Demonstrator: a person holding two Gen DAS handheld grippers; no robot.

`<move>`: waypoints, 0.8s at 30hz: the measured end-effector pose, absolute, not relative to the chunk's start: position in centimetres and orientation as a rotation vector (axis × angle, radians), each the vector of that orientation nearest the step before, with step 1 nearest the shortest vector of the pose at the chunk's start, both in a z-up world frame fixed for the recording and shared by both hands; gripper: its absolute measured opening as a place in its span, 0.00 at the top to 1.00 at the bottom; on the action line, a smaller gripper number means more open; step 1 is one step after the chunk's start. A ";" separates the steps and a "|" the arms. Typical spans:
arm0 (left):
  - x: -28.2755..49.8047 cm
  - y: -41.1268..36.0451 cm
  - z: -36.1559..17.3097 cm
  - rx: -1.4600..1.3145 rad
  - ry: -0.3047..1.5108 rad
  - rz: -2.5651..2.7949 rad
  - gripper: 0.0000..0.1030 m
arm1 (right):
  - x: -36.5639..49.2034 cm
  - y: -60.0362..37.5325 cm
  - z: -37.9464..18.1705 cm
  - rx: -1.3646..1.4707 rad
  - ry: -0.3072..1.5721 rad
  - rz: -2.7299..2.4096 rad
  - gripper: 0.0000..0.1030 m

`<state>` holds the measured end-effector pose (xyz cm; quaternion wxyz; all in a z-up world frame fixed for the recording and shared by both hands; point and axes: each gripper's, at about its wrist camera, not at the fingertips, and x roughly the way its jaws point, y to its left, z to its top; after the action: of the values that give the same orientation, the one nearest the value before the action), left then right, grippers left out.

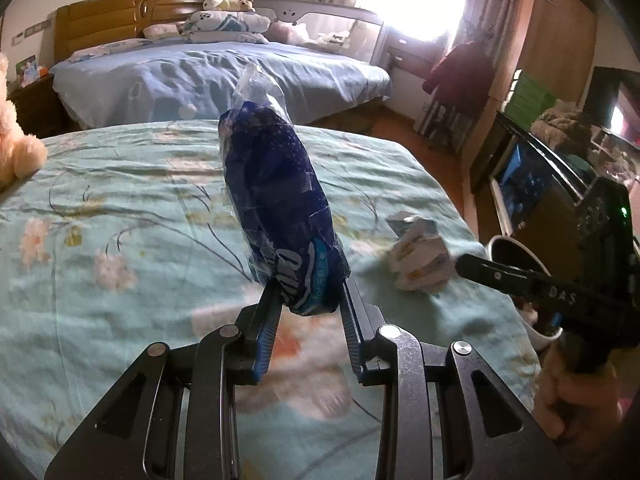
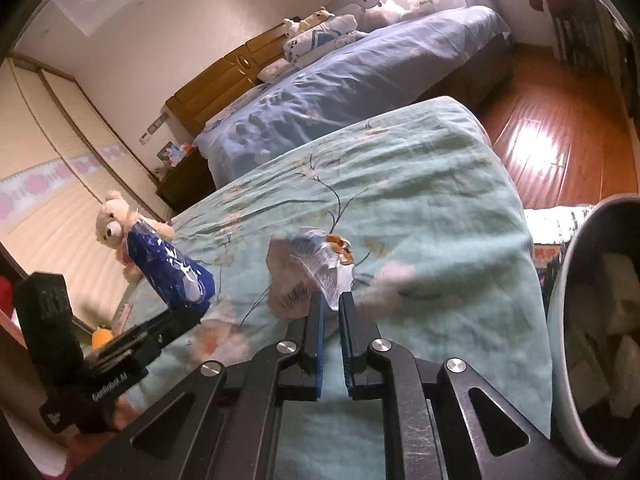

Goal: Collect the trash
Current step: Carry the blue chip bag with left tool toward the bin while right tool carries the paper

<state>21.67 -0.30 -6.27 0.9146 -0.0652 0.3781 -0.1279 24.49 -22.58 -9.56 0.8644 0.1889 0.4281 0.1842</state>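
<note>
The left gripper (image 1: 306,292) pinches the blue wrapper (image 1: 276,204) mid-frame; the right gripper (image 2: 330,300), jaws slightly spread, seems barely to hold the crumpled white wrapper (image 2: 308,276), which could drop short of the bin (image 2: 560,320).

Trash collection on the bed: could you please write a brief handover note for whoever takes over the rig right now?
Left claw: shut on the lower end of the blue plastic wrapper, held upright above the green floral bedspread.
Right claw: jaws slightly apart, tips at the crumpled white wrapper on the bedspread; no firm grip visible.
Round pale bin: beside the bed on the right, already holding some pale scraps.
Done: blue wrapper picked up.
Left: secure the white wrapper, then drop both into the bin.
</note>
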 end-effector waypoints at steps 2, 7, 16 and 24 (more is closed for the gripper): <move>21.2 -0.5 -6.3 -0.132 0.784 -0.268 0.72 | 24.5 -22.4 -9.5 0.405 0.891 0.387 0.44; 20.2 -0.7 -6.3 -0.128 0.791 -0.267 0.72 | 25.6 -21.0 -10.1 0.369 0.902 0.370 0.33; 19.2 -1.9 -6.2 -0.108 0.794 -0.279 0.72 | 23.8 -21.4 -10.1 0.329 0.896 0.324 0.77; 18.1 -4.9 -6.0 -0.074 0.790 -0.335 0.72 | 19.7 -24.4 -8.2 0.313 0.832 0.268 0.77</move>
<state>18.12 -4.91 -6.04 0.9086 -0.0358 0.3831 -0.1624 19.71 -24.43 -8.24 0.8942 0.1509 0.4013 0.1291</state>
